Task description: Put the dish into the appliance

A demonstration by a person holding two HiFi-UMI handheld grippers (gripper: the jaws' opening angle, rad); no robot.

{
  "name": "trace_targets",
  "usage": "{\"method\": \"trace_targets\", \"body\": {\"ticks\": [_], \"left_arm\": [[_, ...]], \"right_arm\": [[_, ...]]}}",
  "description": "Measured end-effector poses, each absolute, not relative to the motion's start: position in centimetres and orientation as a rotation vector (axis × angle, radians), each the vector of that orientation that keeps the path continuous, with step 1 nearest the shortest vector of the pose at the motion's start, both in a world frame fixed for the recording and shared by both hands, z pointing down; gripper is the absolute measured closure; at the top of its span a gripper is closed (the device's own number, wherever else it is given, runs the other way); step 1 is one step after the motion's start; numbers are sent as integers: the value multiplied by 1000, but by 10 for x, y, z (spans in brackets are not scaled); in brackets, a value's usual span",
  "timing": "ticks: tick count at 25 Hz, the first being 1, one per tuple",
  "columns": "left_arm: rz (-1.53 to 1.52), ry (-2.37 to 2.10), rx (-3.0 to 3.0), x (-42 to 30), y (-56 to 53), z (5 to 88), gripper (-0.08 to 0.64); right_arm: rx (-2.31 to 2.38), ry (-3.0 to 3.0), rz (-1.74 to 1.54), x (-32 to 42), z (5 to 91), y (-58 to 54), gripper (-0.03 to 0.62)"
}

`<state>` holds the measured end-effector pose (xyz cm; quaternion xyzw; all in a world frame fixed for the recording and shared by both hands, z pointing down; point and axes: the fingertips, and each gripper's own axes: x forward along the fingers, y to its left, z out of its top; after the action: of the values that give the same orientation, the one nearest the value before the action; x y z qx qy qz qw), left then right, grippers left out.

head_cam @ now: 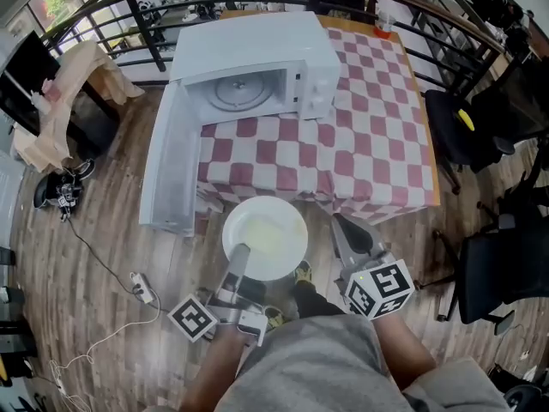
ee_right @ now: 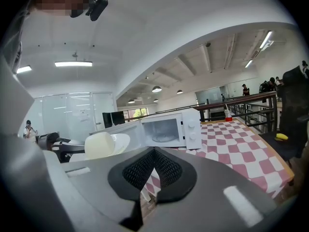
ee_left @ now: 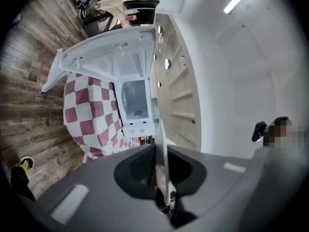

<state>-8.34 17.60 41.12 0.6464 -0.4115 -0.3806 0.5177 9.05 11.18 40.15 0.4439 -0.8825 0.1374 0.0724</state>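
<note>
In the head view the dish (head_cam: 264, 237) is held by the left gripper (head_cam: 241, 252) short of the open microwave (head_cam: 249, 45), not yet loaded; in the left gripper view its rim is pinched between the jaws; in the right gripper view the right gripper (ee_right: 153, 152) is seen with its jaws pressed together on nothing, the dish to their left.

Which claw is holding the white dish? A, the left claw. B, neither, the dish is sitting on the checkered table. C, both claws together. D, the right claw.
A: the left claw is clamped on the near rim of the white dish, which is held off the table, while the right claw is beside it, apart from the dish and empty.
</note>
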Motion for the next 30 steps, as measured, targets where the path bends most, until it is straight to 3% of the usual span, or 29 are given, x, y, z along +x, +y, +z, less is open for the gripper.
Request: {"method": "trace_targets", "body": {"ticks": [30], "left_arm": [[-964, -1100, 1474, -46, 68, 422, 525]], "right_arm": [[1175, -2743, 424, 118, 409, -15, 597]]}}
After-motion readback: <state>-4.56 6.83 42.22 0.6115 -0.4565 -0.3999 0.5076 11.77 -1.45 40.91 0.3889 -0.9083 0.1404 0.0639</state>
